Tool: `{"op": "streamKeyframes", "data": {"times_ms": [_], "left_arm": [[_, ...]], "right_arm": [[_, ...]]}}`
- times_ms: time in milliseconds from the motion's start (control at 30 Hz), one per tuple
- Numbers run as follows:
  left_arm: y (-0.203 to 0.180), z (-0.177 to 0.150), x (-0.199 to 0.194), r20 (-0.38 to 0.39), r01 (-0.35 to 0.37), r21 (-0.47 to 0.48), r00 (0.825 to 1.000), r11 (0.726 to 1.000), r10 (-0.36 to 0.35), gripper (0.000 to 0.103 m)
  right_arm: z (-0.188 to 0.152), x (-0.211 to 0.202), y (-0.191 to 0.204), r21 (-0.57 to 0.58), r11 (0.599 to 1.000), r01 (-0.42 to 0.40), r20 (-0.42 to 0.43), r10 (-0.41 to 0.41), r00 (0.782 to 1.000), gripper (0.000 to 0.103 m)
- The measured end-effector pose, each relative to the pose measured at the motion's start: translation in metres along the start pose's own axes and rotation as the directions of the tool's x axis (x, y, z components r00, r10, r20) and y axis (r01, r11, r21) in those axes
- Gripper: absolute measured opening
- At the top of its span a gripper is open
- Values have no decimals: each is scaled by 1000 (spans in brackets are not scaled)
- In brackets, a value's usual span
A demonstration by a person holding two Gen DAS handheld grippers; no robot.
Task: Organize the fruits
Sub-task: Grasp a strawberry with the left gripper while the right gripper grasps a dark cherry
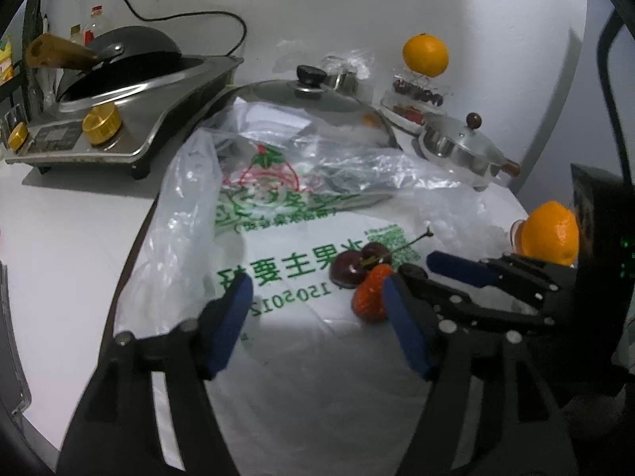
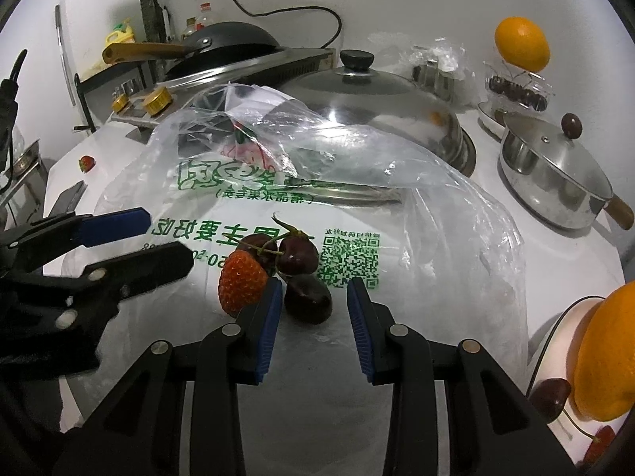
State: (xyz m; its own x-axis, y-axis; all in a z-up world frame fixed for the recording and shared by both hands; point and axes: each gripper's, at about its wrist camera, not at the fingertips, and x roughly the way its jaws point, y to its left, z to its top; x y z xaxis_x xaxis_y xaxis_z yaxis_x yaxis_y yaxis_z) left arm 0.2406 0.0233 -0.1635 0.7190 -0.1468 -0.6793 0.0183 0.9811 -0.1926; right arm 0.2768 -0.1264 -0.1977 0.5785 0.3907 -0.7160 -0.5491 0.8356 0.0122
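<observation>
Left wrist view: left gripper, jaws spread wide and empty, hovers over a printed plastic bag lying flat across the middle of the countertop. On the bag, by the gripper's right finger, sits a strawberry touching a cluster of dark cherries with stems. The right gripper enters from the right edge, fingers parted around that cluster. One orange shows at the right edge behind that gripper; another orange rests atop a clear fruit stand at the far right corner. Also present: glass lid, small saucepan, induction cooker with wok at the far left. Right wrist view: right gripper, open, straddles the nearest cherry, with the left pad just beside the strawberry; two further cherries lie just behind. A lone strawberry sits near the countertop's left edge; an orange and a cherry occupy the near right corner. Left gripper waits open at left. Step in hand, judged: picking the nearest cherry. Advice: centre both pads on the cherry's widest part, keep the left pad clear of the strawberry, close gently to avoid bruising, and lift straight up so the slick bag and tangled stems do not drag neighbours along.
</observation>
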Motion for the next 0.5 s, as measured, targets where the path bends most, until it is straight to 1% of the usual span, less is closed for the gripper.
{"op": "streamKeyframes", "data": {"times_ms": [167, 233, 300, 367, 500], "left_arm": [[-6, -1, 3, -12, -6, 19, 1000, 1000, 6, 70], [-9, -1, 5, -16, -11, 27, 1000, 1000, 12, 70], [-11, -1, 6, -20, -12, 34, 1000, 999, 12, 70], [-13, -1, 7, -23, -14, 38, 1000, 999, 15, 70], [-17, -1, 9, -29, -24, 42, 999, 999, 25, 70]], "right_arm": [[0, 0, -3, 11, 1000, -23, -6, 23, 1000, 36], [-1, 0, -4, 17, 999, -34, -8, 34, 999, 34], [-1, 0, -6, 26, 998, -52, -11, 52, 999, 30], [-1, 0, -6, 30, 997, -65, -10, 65, 998, 27], [-2, -3, -8, 35, 997, -69, 6, 69, 998, 27]]}}
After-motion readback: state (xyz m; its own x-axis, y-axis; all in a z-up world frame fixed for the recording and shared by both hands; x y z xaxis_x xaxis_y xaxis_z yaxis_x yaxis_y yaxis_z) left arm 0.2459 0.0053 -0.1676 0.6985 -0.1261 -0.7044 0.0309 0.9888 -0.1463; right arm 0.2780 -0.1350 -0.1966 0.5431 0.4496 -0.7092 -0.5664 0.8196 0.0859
